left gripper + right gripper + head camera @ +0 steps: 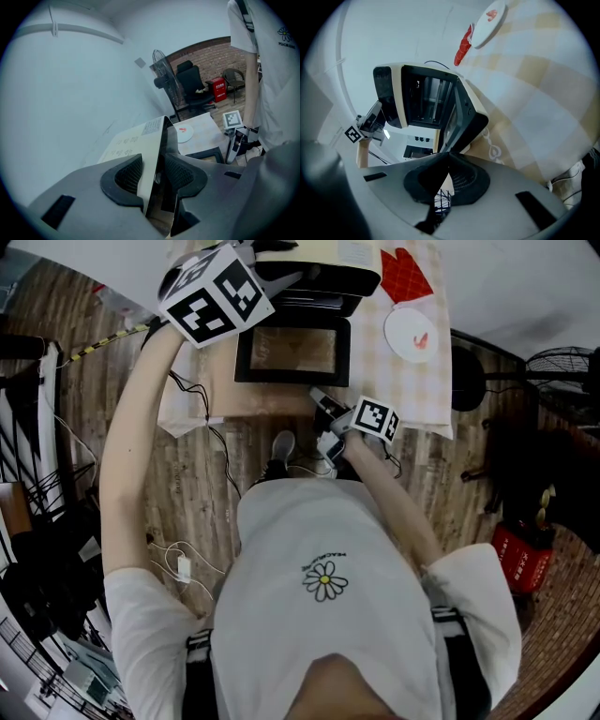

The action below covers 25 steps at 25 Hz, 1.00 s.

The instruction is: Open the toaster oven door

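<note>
Left hand-held gripper (pixel 157 178) clamping boxy cream toaster oven (pixel 131 143), right hand-held gripper (pixel 449 173) clenched shut, glass door (pixel 292 351) open

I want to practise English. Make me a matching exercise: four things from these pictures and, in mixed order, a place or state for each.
Things:
1 oven door
2 left gripper
3 right gripper
4 white plate

Places or states:
a jaws together
b on the checked cloth
c folded down, open
d clamped on the toaster oven top

Pairs: 1-c, 2-d, 3-a, 4-b
</note>
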### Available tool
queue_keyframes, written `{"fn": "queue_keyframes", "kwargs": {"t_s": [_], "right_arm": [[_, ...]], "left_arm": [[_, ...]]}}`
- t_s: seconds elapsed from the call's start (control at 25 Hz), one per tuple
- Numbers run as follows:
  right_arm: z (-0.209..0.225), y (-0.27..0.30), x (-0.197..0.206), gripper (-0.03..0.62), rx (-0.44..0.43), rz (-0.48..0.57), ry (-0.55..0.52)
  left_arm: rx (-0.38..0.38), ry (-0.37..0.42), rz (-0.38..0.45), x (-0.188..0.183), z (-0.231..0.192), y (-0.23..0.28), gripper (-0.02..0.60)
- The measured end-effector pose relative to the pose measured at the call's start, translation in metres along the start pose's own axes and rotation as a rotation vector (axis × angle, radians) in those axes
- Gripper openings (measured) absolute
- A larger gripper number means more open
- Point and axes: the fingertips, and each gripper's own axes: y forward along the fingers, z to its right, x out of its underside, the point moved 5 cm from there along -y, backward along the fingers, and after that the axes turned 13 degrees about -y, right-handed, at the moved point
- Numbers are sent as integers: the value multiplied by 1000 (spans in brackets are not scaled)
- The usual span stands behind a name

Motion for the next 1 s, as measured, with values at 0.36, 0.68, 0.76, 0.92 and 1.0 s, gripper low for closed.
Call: {"fn": "queue_keyframes", "kwargs": {"t_s": [0.36,0.68,0.76,0.92,1.0], "right_arm": [[-36,-26,-92,9,-1,162,-235],[-129,-60,-201,9,15,427,-676],[-160,-72,-219,9,28,494,-811],[-220,-93,-238,9,64,620,-1082],[-244,-100,-238,9,86,661,-1205]], "left_arm": [[-9,-27,22,-4,-3,-7,163],[-198,-93,329,-70,-30,-61,121],[-251,-111,412,-85,-31,-80,93],[-345,-177,560,-97,-23,-112,37],[-391,-209,605,-96,-15,-123,18]]}}
